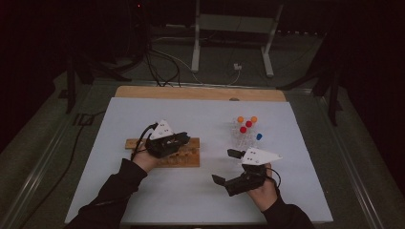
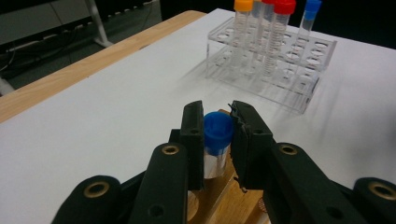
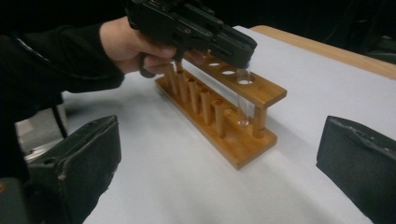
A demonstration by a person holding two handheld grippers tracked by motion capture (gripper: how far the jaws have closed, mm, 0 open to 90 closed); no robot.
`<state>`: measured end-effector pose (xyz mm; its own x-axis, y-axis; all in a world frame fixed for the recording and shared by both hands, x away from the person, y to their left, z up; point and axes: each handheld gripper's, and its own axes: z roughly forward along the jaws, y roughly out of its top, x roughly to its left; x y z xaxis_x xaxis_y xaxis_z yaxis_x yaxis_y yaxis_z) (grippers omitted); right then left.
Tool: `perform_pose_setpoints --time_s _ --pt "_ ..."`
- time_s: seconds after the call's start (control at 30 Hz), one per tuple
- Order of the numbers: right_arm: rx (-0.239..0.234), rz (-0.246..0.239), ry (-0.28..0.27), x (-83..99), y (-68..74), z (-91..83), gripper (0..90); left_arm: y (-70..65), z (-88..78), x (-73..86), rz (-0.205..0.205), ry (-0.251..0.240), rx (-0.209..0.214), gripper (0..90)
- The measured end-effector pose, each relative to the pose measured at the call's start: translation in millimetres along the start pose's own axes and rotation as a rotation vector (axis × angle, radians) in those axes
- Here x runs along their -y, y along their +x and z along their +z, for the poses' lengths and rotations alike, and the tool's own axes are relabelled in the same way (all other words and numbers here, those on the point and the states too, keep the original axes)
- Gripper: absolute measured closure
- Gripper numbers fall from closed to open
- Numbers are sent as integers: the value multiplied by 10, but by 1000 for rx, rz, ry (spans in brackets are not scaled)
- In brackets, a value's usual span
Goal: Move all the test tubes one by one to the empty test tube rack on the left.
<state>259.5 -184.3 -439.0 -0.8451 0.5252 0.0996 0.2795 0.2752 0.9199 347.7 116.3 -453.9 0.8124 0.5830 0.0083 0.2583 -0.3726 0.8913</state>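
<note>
Blue-capped tube (image 2: 217, 140) sits clamped in your left gripper (image 2: 218, 135) over the wooden rack (image 3: 224, 109) at frame centre, seemingly the first moved, while four capped tubes wait in the clear rack (image 2: 299, 70) upper right and your right gripper (image 3: 219, 177) hangs wide.

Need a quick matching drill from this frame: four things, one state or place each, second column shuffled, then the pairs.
Things
1. left gripper
2. right gripper
3. clear rack
4. wooden rack

States
A. holds several capped tubes, orange, red and blue
B. jaws wide apart, nothing between them
C. under the left gripper, one tube standing in an end hole
D. jaws closed on a blue-capped tube

Pairs: 1-D, 2-B, 3-A, 4-C
</note>
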Motion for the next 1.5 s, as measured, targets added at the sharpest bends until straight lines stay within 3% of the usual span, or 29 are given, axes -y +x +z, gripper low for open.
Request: perform_pose_setpoints --time_s 0.13,0.33,0.43,0.63,0.83,0.93,1.0,1.07,1.2,1.27,1.33,1.5 --pt "52 -24 -33 -36 -11 -75 0 6 -5 -4 -10 2 7 741" --pt "153 -50 -87 -115 -93 -293 0 -29 -86 -24 -30 -39 34 436" --pt "203 -47 -103 -136 -169 -410 0 -58 -156 -35 -32 -73 48 356" --pt "270 -24 -102 -118 -352 -572 0 -147 -271 -41 -45 -91 66 158" --pt "355 64 -89 -41 -550 -614 0 -251 -376 -1 -50 -88 102 37" --pt "388 89 -70 23 -646 -606 0 -308 -424 28 -34 -90 103 33" --pt "409 102 -61 71 -707 -608 68 -341 -447 48 -30 -84 106 28" --pt "432 131 -51 113 -771 -608 72 -364 -468 66 -23 -81 112 28" --pt "472 174 -6 187 -878 -579 87 -390 -503 86 -28 -84 118 28" --pt "494 191 8 220 -915 -561 155 -394 -511 93 -29 -84 121 28" --pt "509 214 22 251 -951 -538 157 -397 -517 99 -27 -87 121 28" --pt "502 235 59 312 -1014 -477 304 -387 -518 103 -26 -83 116 28"
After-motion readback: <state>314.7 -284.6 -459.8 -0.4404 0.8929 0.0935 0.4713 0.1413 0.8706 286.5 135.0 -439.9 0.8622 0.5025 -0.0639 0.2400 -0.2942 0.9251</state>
